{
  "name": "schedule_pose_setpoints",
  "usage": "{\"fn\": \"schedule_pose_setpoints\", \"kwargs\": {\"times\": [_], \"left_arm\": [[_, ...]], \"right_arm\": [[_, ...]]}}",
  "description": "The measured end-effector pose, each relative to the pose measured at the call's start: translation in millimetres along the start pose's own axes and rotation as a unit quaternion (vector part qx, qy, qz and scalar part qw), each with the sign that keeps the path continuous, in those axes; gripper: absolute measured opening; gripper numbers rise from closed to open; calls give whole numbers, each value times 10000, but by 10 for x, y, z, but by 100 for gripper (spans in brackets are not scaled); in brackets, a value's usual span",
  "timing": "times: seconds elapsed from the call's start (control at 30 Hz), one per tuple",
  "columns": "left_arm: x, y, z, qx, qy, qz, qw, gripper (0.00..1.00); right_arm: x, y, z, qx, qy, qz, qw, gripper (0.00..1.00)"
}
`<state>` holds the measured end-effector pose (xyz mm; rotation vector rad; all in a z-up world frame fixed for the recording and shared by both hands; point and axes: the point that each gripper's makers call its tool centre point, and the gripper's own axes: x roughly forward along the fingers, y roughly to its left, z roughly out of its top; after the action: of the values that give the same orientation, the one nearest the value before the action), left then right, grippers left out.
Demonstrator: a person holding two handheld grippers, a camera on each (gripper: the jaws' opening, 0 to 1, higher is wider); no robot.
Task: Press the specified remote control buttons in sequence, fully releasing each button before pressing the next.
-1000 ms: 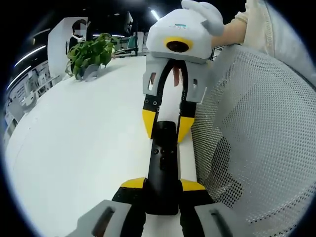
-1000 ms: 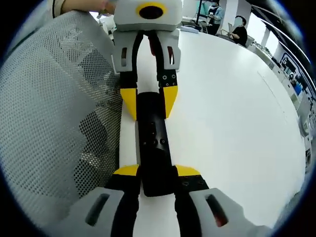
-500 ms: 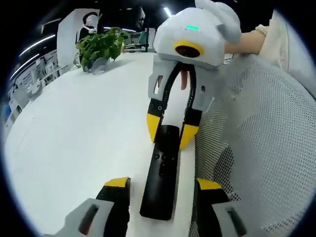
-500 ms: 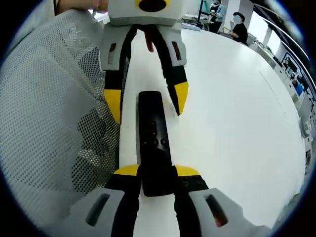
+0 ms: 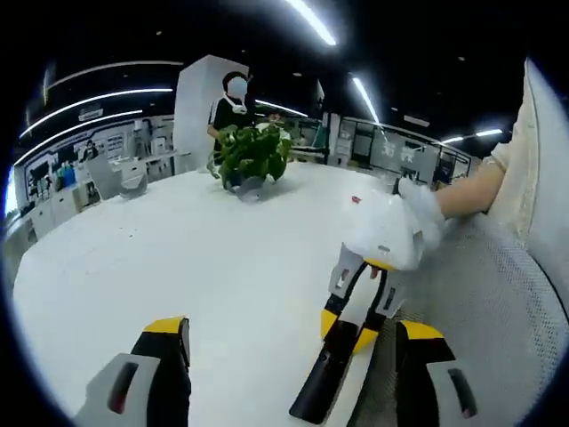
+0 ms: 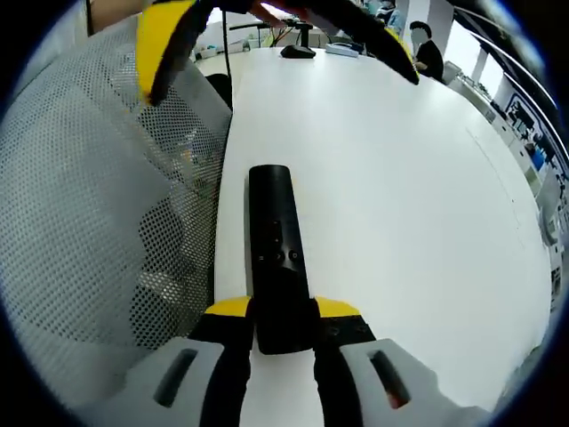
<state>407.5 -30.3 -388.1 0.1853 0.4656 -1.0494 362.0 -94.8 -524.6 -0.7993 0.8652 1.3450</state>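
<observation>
Right gripper (image 6: 272, 313) clamped closed low, left gripper (image 5: 289, 342) spread wide, raised.

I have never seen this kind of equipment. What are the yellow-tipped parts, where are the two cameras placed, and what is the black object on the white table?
A person holds one claw in each hand, and each claw carries a camera looking along its own two yellow-tipped jaws. In the right gripper view, the right claw is shut on a black remote control lying on the white table. A grey mesh chair back stands beside it. In the left gripper view, the left claw is open and holds nothing. A potted plant stands farther back on the table.
</observation>
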Motion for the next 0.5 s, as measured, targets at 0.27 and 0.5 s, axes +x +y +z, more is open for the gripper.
{"fn": "schedule_pose_setpoints", "kwargs": {"times": [0.27,0.5], "left_arm": [[-453,-26,122,-397,-494,720,9954,100],[-890,82,85,-326,-614,2021,9769,100]], "right_arm": [[14,-12,-11,33,-55,-5,10000,25],[16,-16,-13,84,-51,0,10000,25]]}}
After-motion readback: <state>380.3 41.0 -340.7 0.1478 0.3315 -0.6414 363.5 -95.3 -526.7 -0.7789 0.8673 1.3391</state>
